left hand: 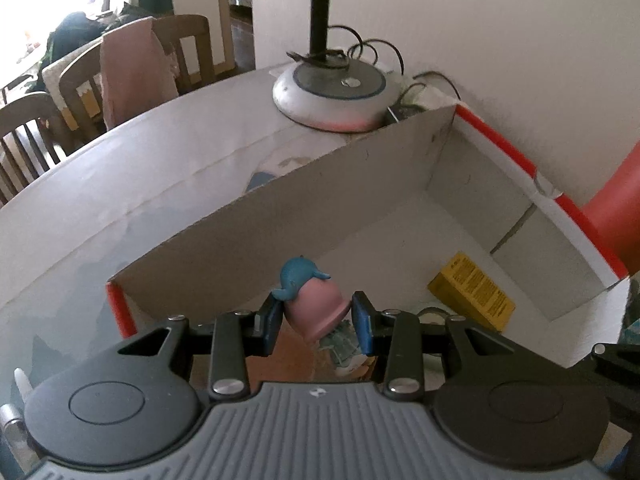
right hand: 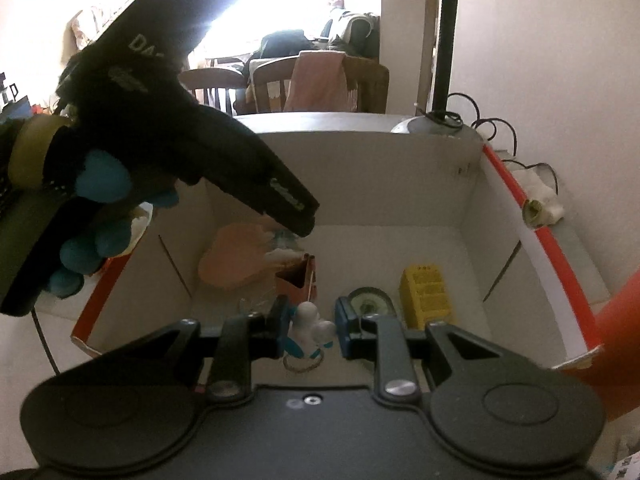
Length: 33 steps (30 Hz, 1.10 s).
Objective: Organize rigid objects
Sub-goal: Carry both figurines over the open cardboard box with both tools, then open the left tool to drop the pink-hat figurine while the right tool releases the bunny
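Observation:
My left gripper (left hand: 318, 314) is shut on a pink toy topped by a blue whale (left hand: 308, 300), tilted, just over the near side of a white cardboard box with red edges (left hand: 304, 204). In the right wrist view my right gripper (right hand: 308, 322) is shut on a small white and blue figurine (right hand: 306, 330) above the same box (right hand: 352, 160). The left gripper (right hand: 296, 218), held by a blue-gloved hand (right hand: 104, 184), reaches into the box from the upper left. On the box floor lie a yellow box (right hand: 426, 296), a round green-faced dial (right hand: 370, 300), a small orange carton (right hand: 298, 280) and a flat peach piece (right hand: 236, 258).
A desk lamp's round base (left hand: 332, 88) with cables stands behind the box by the wall. Wooden chairs (left hand: 120, 76) draped with cloth sit past the table's far edge. A red sleeve (right hand: 616, 320) crosses the right side. The box's right half has bare floor.

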Each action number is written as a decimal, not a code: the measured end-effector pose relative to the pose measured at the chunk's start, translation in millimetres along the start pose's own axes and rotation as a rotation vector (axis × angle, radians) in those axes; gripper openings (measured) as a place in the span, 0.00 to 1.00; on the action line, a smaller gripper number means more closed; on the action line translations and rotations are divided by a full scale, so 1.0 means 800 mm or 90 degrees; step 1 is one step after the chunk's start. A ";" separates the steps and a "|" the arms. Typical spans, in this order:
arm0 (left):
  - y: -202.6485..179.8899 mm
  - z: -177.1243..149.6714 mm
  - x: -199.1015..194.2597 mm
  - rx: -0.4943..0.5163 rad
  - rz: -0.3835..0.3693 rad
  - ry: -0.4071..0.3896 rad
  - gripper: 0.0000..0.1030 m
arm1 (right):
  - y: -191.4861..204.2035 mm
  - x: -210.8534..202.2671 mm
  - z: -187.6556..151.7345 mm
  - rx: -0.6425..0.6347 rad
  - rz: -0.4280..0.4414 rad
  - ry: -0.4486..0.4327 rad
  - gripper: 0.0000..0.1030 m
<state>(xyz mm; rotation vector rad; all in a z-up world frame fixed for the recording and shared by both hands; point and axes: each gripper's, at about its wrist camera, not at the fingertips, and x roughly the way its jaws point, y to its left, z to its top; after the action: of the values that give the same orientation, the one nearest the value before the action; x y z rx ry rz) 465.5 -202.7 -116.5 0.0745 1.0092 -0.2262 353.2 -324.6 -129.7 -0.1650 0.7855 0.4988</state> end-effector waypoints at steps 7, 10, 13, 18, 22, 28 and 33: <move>-0.001 0.002 0.024 0.011 -0.005 0.048 0.36 | 0.004 0.007 -0.002 0.001 0.011 0.024 0.24; 0.002 0.000 0.030 0.005 -0.012 0.065 0.36 | 0.002 0.011 0.001 0.009 0.018 0.034 0.27; 0.003 -0.001 0.031 0.005 -0.017 0.074 0.36 | 0.000 0.010 0.003 0.017 0.028 0.038 0.30; 0.002 0.000 0.029 0.007 -0.014 0.081 0.37 | -0.002 0.002 0.004 0.028 0.027 0.033 0.43; 0.004 0.000 0.019 0.001 -0.016 0.063 0.55 | -0.007 -0.003 0.007 0.050 0.028 0.029 0.46; 0.005 -0.006 -0.006 0.004 -0.031 0.034 0.58 | -0.014 -0.017 0.011 0.082 0.029 0.014 0.53; 0.007 -0.014 -0.033 -0.004 -0.040 0.010 0.58 | -0.012 -0.032 0.016 0.093 0.031 0.000 0.56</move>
<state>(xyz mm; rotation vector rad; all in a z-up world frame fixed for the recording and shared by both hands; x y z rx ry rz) 443.9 -191.4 -100.0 0.0393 1.0290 -0.2797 350.6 -338.0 -102.9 -0.0105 0.8239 0.4858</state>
